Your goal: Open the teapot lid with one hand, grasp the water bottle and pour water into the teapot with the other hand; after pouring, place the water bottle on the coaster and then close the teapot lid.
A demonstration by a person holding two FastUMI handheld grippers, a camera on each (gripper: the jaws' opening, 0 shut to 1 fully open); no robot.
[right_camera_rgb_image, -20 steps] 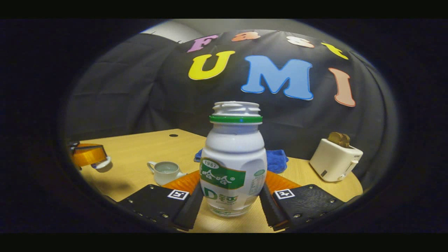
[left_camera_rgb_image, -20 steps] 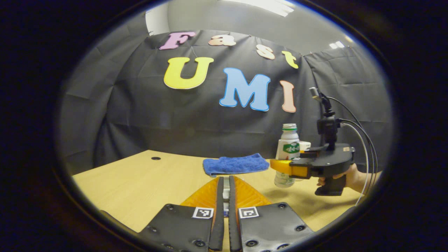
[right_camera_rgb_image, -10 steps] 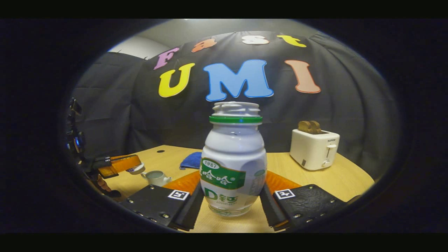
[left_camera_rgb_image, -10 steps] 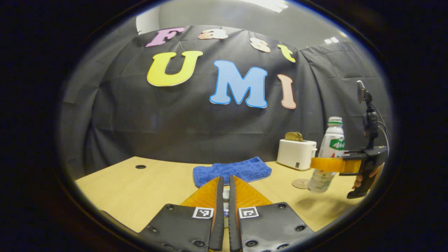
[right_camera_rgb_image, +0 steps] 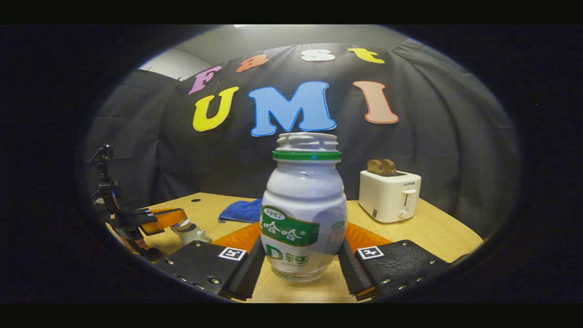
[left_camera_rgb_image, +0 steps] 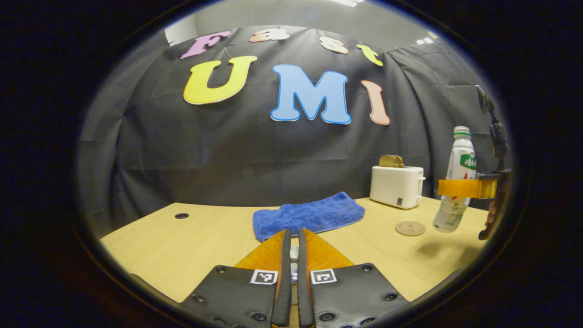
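Note:
My right gripper (right_camera_rgb_image: 303,248) is shut on a white, uncapped water bottle (right_camera_rgb_image: 303,205) with a green label, held upright. In the left gripper view that bottle (left_camera_rgb_image: 457,182) hangs a little above the table at the far right, held by the right gripper (left_camera_rgb_image: 464,187), just right of a round brown coaster (left_camera_rgb_image: 410,228). My left gripper (left_camera_rgb_image: 294,237) is shut, with a sliver of the white teapot lid (left_camera_rgb_image: 294,253) between its fingers. In the right gripper view the left gripper (right_camera_rgb_image: 166,217) holds the lid just over the white teapot (right_camera_rgb_image: 191,233) at the far left.
A white toaster (left_camera_rgb_image: 396,186) with bread in it stands at the back right, also seen behind the bottle as the toaster (right_camera_rgb_image: 389,196). A blue cloth (left_camera_rgb_image: 309,215) lies mid-table. The wooden table (left_camera_rgb_image: 182,246) has a small cable hole (left_camera_rgb_image: 181,215) at the left.
The right gripper has carried the bottle to the right, away from the teapot, to just past the coaster. The left gripper stays shut on the lid near the teapot.

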